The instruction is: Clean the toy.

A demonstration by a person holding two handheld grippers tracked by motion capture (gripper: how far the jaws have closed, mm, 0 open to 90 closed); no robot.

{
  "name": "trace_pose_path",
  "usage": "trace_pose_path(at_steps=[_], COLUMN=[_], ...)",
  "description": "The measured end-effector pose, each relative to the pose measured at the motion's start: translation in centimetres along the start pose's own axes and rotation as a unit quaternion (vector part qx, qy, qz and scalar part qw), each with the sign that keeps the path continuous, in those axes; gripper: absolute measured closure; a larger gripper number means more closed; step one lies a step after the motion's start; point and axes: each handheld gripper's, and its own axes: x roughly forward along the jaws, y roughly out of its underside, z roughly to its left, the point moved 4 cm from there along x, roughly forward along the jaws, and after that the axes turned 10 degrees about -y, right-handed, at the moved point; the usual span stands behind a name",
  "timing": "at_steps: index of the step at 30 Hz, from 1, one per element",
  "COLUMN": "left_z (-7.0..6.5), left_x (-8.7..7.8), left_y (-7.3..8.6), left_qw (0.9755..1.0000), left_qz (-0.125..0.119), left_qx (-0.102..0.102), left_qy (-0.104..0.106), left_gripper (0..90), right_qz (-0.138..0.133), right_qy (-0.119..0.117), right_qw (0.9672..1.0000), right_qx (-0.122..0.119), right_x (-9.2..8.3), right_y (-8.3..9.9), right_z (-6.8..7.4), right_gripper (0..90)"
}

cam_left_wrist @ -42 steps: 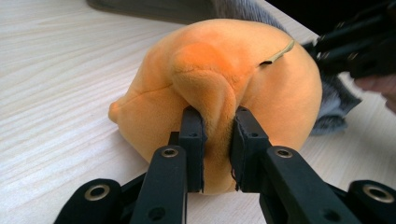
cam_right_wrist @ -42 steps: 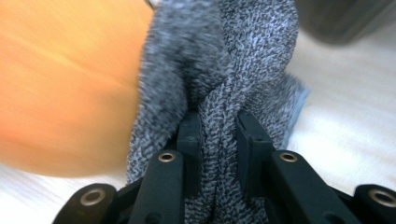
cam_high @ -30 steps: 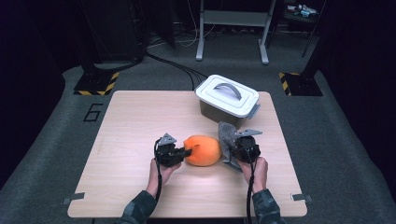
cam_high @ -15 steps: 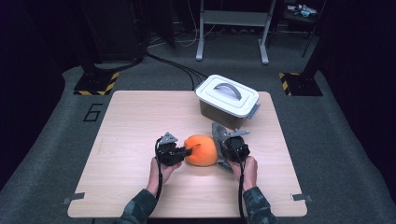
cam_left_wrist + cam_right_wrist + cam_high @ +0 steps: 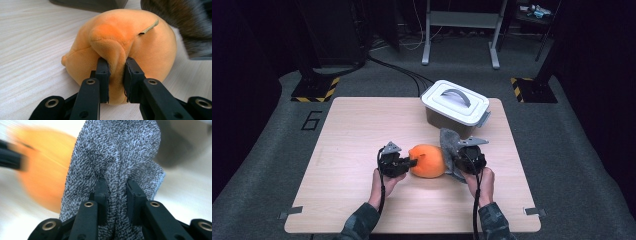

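Observation:
An orange plush toy [image 5: 429, 160] lies on the wooden table [image 5: 362, 125], near the front middle. My left gripper [image 5: 409, 163] is shut on a fold of the orange plush toy [image 5: 117, 45], pinching it from the left side. A grey knitted cloth [image 5: 448, 142] stands up against the toy's right side. My right gripper [image 5: 458, 162] is shut on the grey cloth [image 5: 117, 157], whose bunched fabric runs between the two black jaws. In the right gripper view the orange toy [image 5: 42, 175] is a blur at the left behind the cloth.
A grey plastic box with a white handled lid [image 5: 455, 101] stands at the back right of the table, just beyond the cloth. A person's hands [image 5: 482, 182] come in from the front edge. Dark floor, cables and a metal stand lie beyond.
My right gripper has shifted with the grey cloth, first left towards the toy, then back a little. The left gripper and the orange toy have stayed in place.

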Motion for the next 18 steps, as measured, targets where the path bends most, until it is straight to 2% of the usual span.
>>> trace_pose_path(at_steps=[2,4,5,7,9,13,14,15,16,18], left_z=[0.0,0.0,0.0,0.1,0.0,-0.6,-0.8,-1.0,-1.1,-1.2], left_x=[0.0,0.0,-0.1,-0.2,-0.3,-0.6,-0.5,-0.4,-0.3,-0.1], left_y=[0.0,0.0,0.0,-0.1,-0.3,-0.9,-0.9,-0.8,-0.7,-0.4], left_qw=[1.0000,1.0000,1.0000,1.0000,0.9999,0.9994,0.9989,0.9989,0.9985,0.9985], left_qz=[-0.001,0.001,0.002,0.004,0.010,0.019,0.022,0.029,0.035,0.034], left_qx=[-0.002,0.000,0.001,0.004,0.008,0.030,0.040,0.036,0.042,0.043], left_qy=[0.001,0.000,0.000,0.000,0.005,-0.007,-0.007,-0.005,-0.008,-0.004], left_gripper=[75.7,75.3,74.6,71.9,66.7,49.3,47.4,45.7,44.9,48.0], right_qz=[0.004,0.026,0.034,0.035,0.030,0.035,0.035,0.035,0.033,0.031], right_qy=[-0.017,-0.020,-0.012,-0.006,-0.012,-0.008,-0.008,-0.005,-0.002,-0.002], right_qw=[0.9998,0.9992,0.9989,0.9990,0.9993,0.9992,0.9993,0.9993,0.9994,0.9995], right_qx=[-0.012,-0.023,-0.029,-0.027,-0.019,-0.017,-0.014,-0.010,-0.009,-0.003], right_x=[0.2,1.4,2.2,2.8,2.9,3.0,3.0,3.0,3.0,3.1], right_y=[-0.8,-0.8,-0.7,-0.4,-0.4,-0.3,-0.2,-0.2,-0.2,-0.2], right_z=[1.4,2.2,2.3,2.2,1.8,1.0,0.9,0.7,0.5,0.1], right_gripper=[73.1,72.9,73.0,73.0,73.1,73.2,73.1,73.2,73.1,73.2])
